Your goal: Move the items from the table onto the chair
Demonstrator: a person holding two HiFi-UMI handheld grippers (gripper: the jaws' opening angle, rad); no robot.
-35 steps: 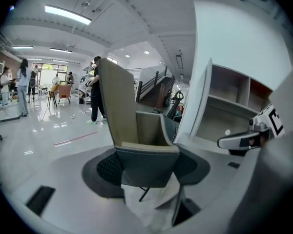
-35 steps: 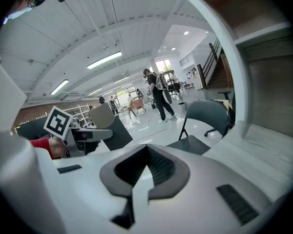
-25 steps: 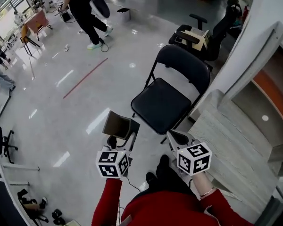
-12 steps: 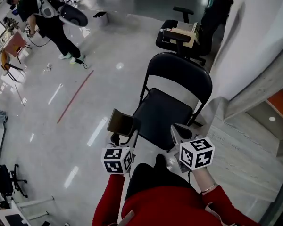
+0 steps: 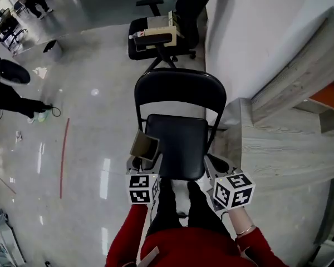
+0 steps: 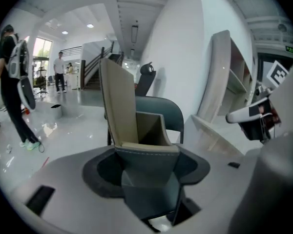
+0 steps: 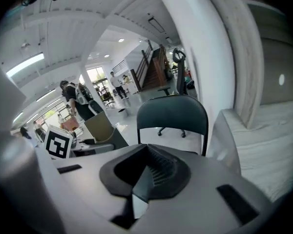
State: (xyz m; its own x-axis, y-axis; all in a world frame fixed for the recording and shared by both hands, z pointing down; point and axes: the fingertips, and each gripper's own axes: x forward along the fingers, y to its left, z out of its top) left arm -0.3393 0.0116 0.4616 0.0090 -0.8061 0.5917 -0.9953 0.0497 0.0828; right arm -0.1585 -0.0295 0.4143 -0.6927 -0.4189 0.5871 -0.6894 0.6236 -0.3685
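A black folding chair (image 5: pixel 176 141) stands straight ahead of me, its seat bare. My left gripper (image 5: pixel 146 159) is shut on a small tan cardboard box (image 5: pixel 145 146) with its flap up, held at the seat's front left edge. In the left gripper view the box (image 6: pixel 136 126) stands upright between the jaws of the left gripper (image 6: pixel 145 150), with the chair back (image 6: pixel 166 117) behind it. My right gripper (image 5: pixel 215 162) hovers at the seat's front right corner. The right gripper (image 7: pixel 147 173) has its jaws together with nothing in them, and the chair (image 7: pixel 172 112) is ahead.
A grey wood-grain table (image 5: pixel 281 149) runs along the white wall to the right of the chair. An office chair (image 5: pixel 153 35) with a box on it stands behind. A person (image 5: pixel 11 90) stands at far left, and a red line (image 5: pixel 64 157) marks the glossy floor.
The view has swung round so that the chair now faces me squarely. Both grippers have come up to the seat's front edge, the left one still holding the box.
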